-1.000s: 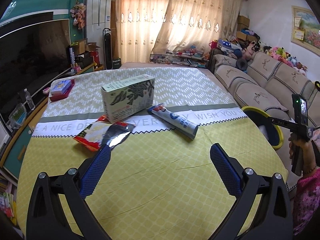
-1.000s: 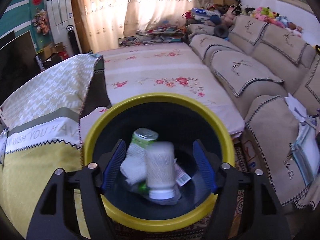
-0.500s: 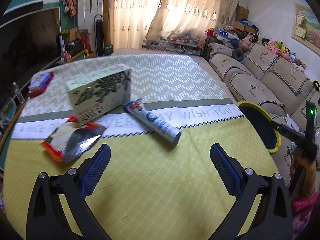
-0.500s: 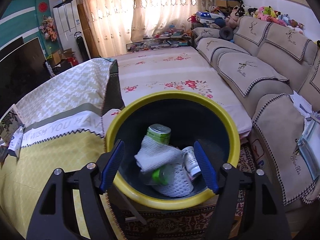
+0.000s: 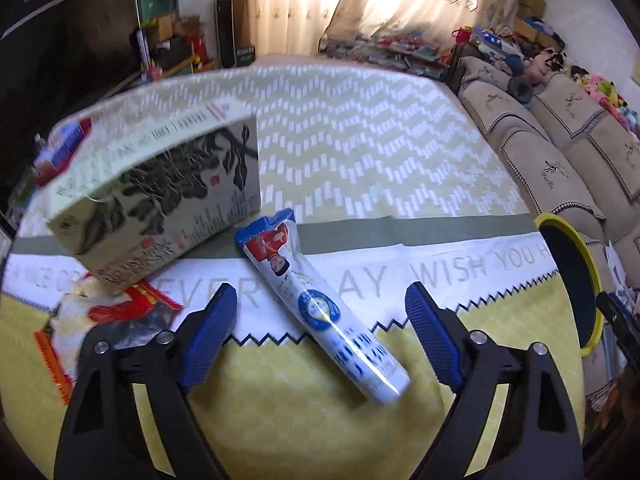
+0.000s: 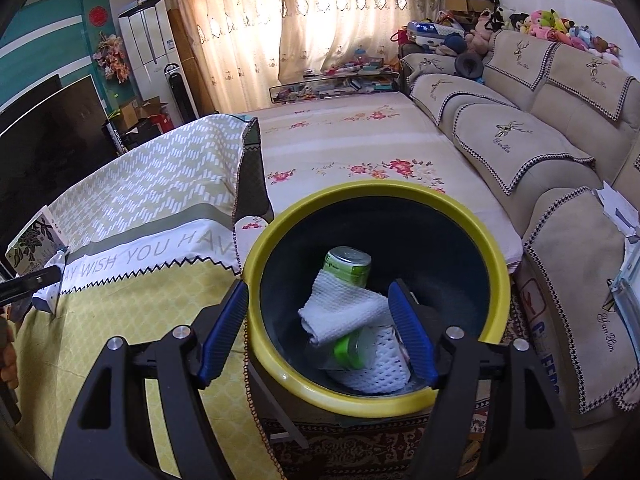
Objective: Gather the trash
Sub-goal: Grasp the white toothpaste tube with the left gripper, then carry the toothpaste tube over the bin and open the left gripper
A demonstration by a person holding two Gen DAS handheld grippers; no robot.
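Observation:
My left gripper [image 5: 320, 328] is open and empty, its fingers on either side of a white and blue tube [image 5: 320, 304] that lies on the yellow tablecloth [image 5: 304, 420]. A green patterned box [image 5: 156, 196] stands behind it at the left, with a red snack wrapper [image 5: 100, 320] in front of the box. My right gripper [image 6: 320, 328] is open and empty above the yellow-rimmed bin [image 6: 272, 240], which holds a green can [image 6: 348, 264], a white cloth [image 6: 340, 316] and a white bottle in mesh [image 6: 376, 368]. The bin also shows at the table's right edge in the left wrist view [image 5: 588, 276].
A beige sofa [image 6: 520, 136] runs along the right. A floral-covered bed or bench [image 6: 360, 152] lies behind the bin. A dark TV [image 6: 44, 136] stands at the left. A red and blue packet [image 5: 60, 148] lies at the table's far left.
My left gripper has moved forward toward the tube, which now lies between its fingers. The white bottle has dropped from my right gripper into the bin, and that gripper has risen.

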